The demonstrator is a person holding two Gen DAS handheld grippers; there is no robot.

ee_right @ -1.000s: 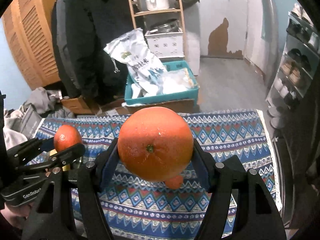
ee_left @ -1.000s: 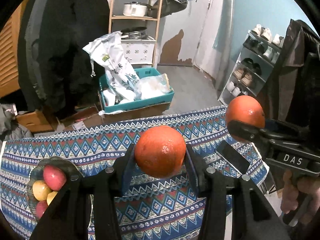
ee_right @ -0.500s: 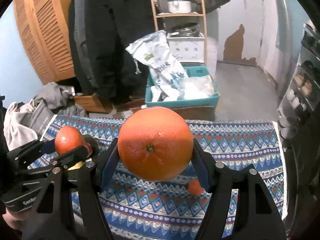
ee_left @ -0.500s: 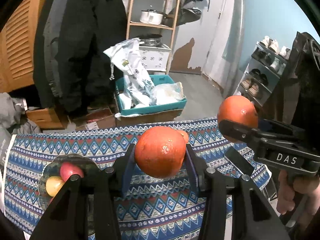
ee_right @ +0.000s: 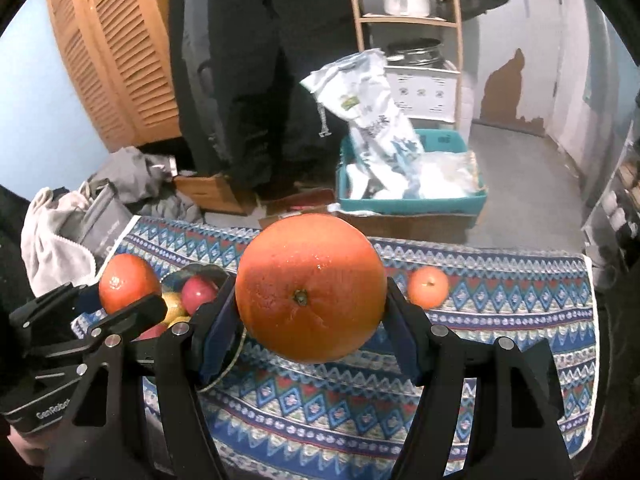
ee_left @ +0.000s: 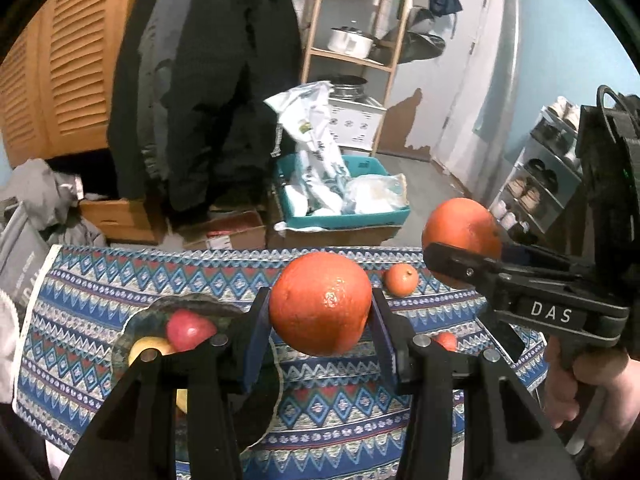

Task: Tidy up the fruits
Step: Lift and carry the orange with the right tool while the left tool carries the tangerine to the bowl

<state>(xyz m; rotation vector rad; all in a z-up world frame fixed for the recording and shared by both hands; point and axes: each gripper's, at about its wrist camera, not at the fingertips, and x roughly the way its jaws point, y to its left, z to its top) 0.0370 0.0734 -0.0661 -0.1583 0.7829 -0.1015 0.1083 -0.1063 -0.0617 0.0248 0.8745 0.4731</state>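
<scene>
Below and to the left of your left gripper (ee_left: 320, 316), which clamps an orange (ee_left: 320, 302), sits the dark plate (ee_left: 132, 340) with a red apple (ee_left: 188, 330) and what looks like yellow fruit, nearer that hand than your right gripper (ee_right: 310, 320), gripping a larger orange (ee_right: 310, 288).
</scene>
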